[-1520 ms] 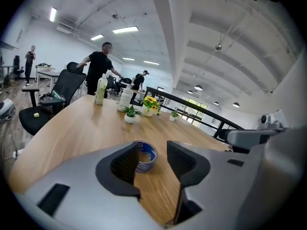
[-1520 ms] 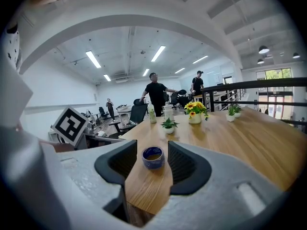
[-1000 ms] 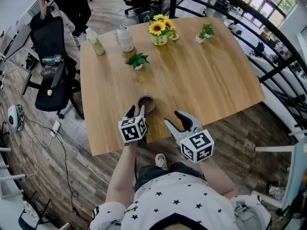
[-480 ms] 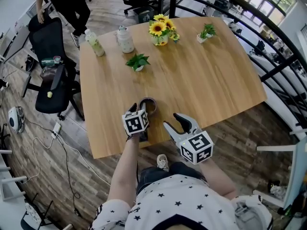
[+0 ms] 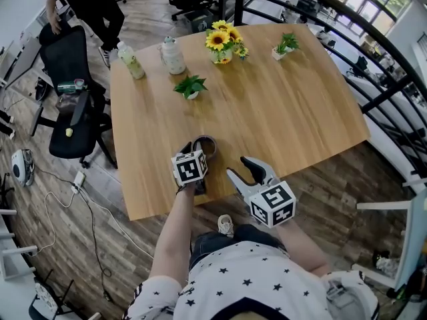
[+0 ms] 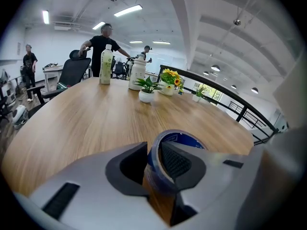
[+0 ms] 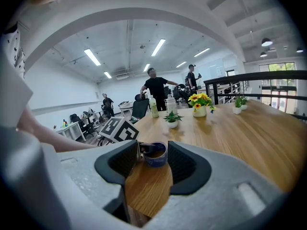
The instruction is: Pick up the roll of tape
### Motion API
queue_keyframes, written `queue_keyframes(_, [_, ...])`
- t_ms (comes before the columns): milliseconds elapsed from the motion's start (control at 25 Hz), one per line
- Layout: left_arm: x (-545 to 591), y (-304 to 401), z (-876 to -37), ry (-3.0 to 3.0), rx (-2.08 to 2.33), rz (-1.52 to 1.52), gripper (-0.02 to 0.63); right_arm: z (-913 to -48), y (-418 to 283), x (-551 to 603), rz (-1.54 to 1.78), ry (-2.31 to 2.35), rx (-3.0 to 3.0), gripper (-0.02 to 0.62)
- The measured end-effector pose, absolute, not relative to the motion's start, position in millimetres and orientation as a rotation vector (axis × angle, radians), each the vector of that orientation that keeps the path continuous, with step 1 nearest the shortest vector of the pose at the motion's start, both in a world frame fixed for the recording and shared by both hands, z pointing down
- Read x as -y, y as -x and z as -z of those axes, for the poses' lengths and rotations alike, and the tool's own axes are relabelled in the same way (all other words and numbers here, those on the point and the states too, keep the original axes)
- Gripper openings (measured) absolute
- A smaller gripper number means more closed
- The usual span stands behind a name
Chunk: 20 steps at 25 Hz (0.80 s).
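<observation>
Head view steep down; gripper views low, fwd; share table (image 5: 280, 99), tape roll (image 6: 184, 139).

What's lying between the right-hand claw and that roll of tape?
Nothing but bare wooden tabletop; the right gripper view shows it between the open grey right gripper and the brown, blue-lined roll of tape.

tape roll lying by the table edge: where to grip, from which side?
Grip the ring's wall on its near side, coming down from the near table edge. The roll of tape lies flat on the table, hole up, so one jaw fits inside the core, one outside. The left gripper has just been closing its jaws that way, the wall between them.
</observation>
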<state>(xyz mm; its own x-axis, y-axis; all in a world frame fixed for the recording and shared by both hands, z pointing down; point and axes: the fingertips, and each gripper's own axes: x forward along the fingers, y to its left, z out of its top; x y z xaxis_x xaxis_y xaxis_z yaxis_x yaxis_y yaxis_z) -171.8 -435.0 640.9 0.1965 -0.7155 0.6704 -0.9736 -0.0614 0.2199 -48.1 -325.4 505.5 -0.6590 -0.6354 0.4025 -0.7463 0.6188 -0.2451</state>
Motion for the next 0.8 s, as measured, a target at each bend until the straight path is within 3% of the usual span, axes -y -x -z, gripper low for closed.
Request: queue_keyframes(800, [383,186,-598,-1.857,1.603,-0.426,0.077,-479,39,308,-0.491,-1.164,2.603,0.184])
